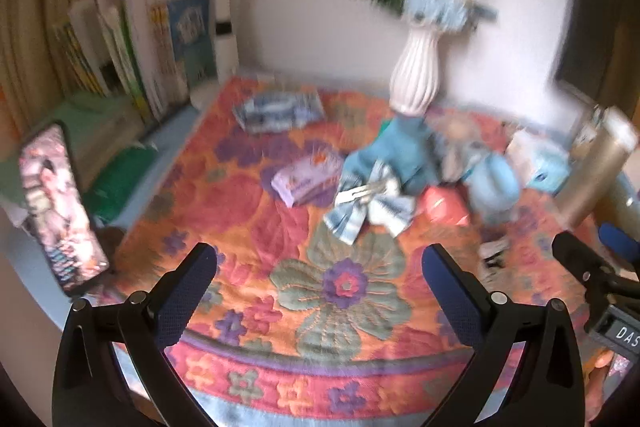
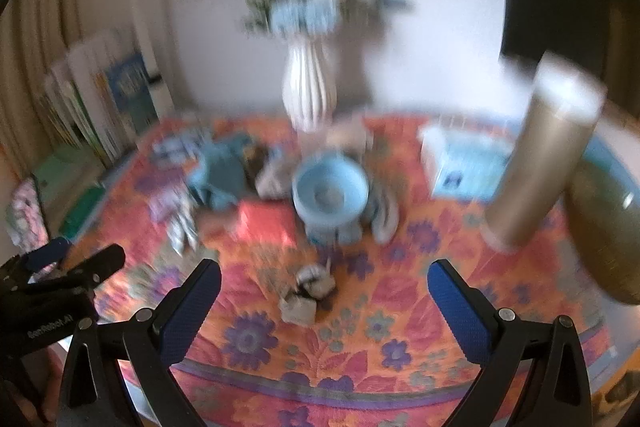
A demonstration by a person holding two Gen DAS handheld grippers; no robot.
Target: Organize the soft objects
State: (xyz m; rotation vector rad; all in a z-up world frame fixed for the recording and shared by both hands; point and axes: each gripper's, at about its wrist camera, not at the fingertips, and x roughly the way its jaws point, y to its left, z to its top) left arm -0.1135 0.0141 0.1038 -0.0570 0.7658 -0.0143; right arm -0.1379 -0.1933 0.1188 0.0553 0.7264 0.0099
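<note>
On the flowered cloth [image 1: 340,311] lie soft things in a heap: a teal cloth [image 1: 396,151] [image 2: 220,175], a blue-and-white striped cloth [image 1: 368,211] [image 2: 182,227] and a red pouch [image 1: 444,205] [image 2: 264,221]. A small grey-white bundle [image 2: 310,291] lies alone, just ahead of my right gripper [image 2: 324,271]. That gripper is open and holds nothing. My left gripper [image 1: 320,259] is also open and empty, hovering short of the striped cloth. Each gripper shows at the edge of the other's view. Both views are blurred.
A white ribbed vase [image 1: 414,75] of blue flowers stands at the back. Nearby are a light blue bowl [image 2: 330,187], a purple tissue pack [image 1: 306,179], a white-and-blue box [image 2: 468,163] and a gold cylinder [image 2: 540,163]. Books [image 1: 140,39] and a phone [image 1: 60,207] stand left.
</note>
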